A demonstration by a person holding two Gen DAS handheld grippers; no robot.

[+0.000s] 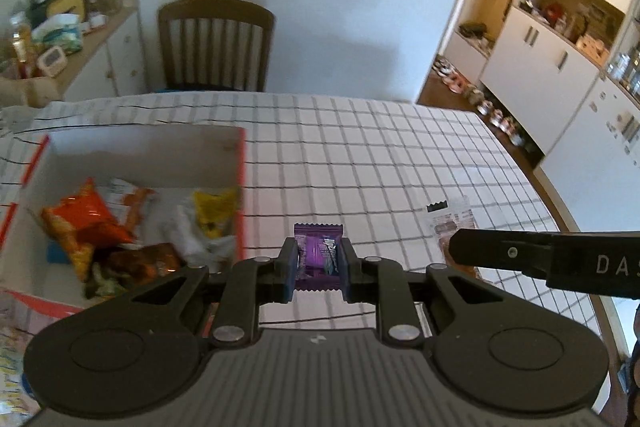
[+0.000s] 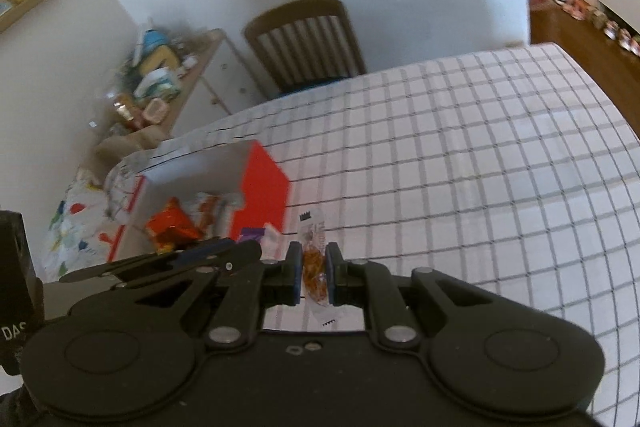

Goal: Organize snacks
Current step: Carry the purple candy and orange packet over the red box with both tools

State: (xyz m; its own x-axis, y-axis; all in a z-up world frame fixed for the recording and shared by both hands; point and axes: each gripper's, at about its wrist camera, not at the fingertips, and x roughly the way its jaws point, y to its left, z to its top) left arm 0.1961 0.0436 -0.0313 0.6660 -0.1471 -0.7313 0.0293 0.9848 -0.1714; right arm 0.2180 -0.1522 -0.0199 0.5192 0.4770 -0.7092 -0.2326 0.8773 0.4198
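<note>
My left gripper (image 1: 318,255) is shut on a purple snack packet (image 1: 318,253), held just right of the red and white box (image 1: 242,163). The box holds several snack bags, among them an orange one (image 1: 86,219) and a yellow one (image 1: 214,211). My right gripper (image 2: 313,269) is shut on a clear packet with orange-brown snacks (image 2: 314,273) over the checked tablecloth (image 2: 460,167). That clear packet (image 1: 448,223) shows in the left wrist view, partly behind the right gripper's finger. The box (image 2: 264,187) lies to the left of my right gripper.
A wooden chair (image 1: 216,43) stands at the far side of the table. A cluttered sideboard (image 1: 60,39) is at the far left. White cupboards (image 1: 560,59) line the right wall. A patterned cloth (image 2: 80,223) lies left of the box.
</note>
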